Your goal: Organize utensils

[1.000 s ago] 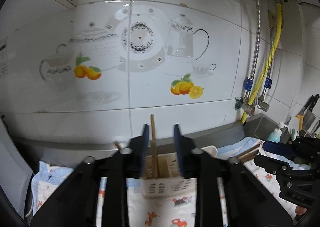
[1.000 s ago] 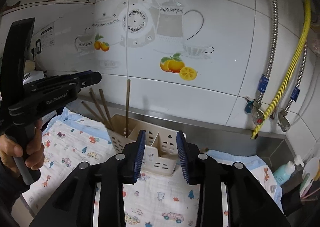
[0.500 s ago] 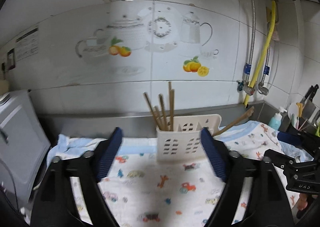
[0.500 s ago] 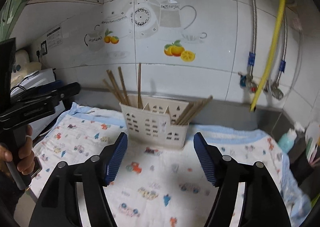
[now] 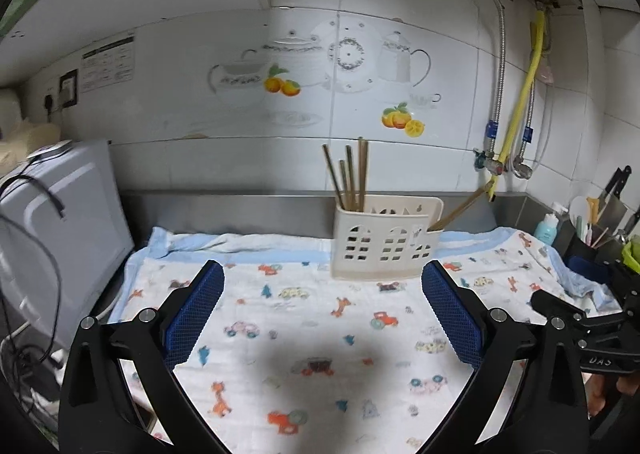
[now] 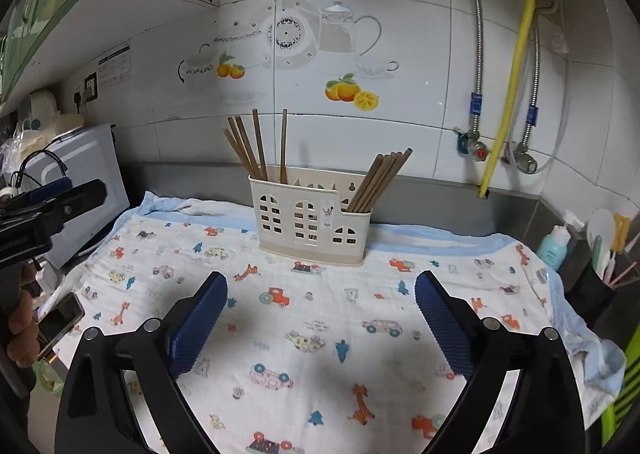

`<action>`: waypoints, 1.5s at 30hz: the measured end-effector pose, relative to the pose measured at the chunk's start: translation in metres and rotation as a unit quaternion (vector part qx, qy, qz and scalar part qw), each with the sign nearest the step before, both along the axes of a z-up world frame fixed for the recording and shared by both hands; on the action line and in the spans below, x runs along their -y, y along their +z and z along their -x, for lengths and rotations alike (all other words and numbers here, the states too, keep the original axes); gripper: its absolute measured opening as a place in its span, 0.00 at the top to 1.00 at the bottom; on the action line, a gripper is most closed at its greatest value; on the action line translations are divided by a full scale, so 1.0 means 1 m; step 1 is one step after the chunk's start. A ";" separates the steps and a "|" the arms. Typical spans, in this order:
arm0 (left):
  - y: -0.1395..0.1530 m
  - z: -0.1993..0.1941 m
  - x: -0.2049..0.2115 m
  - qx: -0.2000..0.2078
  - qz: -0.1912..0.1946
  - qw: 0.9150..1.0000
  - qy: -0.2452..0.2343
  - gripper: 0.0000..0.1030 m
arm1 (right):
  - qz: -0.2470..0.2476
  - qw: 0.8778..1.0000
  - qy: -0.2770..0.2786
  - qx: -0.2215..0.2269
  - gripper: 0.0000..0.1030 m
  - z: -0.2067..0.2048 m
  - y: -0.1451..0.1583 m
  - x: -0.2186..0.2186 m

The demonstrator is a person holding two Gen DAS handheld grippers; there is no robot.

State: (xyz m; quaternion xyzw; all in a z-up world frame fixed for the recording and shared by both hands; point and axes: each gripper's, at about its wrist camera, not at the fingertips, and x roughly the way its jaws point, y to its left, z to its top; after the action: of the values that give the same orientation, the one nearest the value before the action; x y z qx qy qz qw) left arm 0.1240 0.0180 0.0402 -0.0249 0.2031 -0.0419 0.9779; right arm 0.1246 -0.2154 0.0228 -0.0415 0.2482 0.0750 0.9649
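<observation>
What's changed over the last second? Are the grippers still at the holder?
Both have backed away from the utensil holder. The left gripper let go of the chopstick it was closed around, now standing with the left bunch. Jaws on it and the right gripper are opening, nothing between them. Holder, right bunch and cloth stayed put.
</observation>
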 end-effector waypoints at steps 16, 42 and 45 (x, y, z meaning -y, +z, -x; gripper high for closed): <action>-0.021 0.048 -0.009 -0.011 -0.015 1.000 0.012 0.05 | -0.021 1.000 -0.021 -0.001 0.08 0.043 -0.012 0.003; -0.035 0.064 -0.005 -0.025 -0.019 1.000 0.004 0.05 | -0.015 1.000 -0.020 0.009 0.07 0.062 -0.008 0.001; -0.035 0.064 -0.005 -0.024 -0.020 0.999 0.005 0.05 | -0.016 1.000 -0.020 0.009 0.07 0.062 -0.009 0.001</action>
State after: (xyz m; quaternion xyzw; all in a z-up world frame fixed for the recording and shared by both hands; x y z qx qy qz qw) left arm 0.0599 0.0233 0.0052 -0.0068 0.2274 -0.0327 0.9732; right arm 0.0628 -0.2168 0.0142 -0.0218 0.2393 0.0597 0.9689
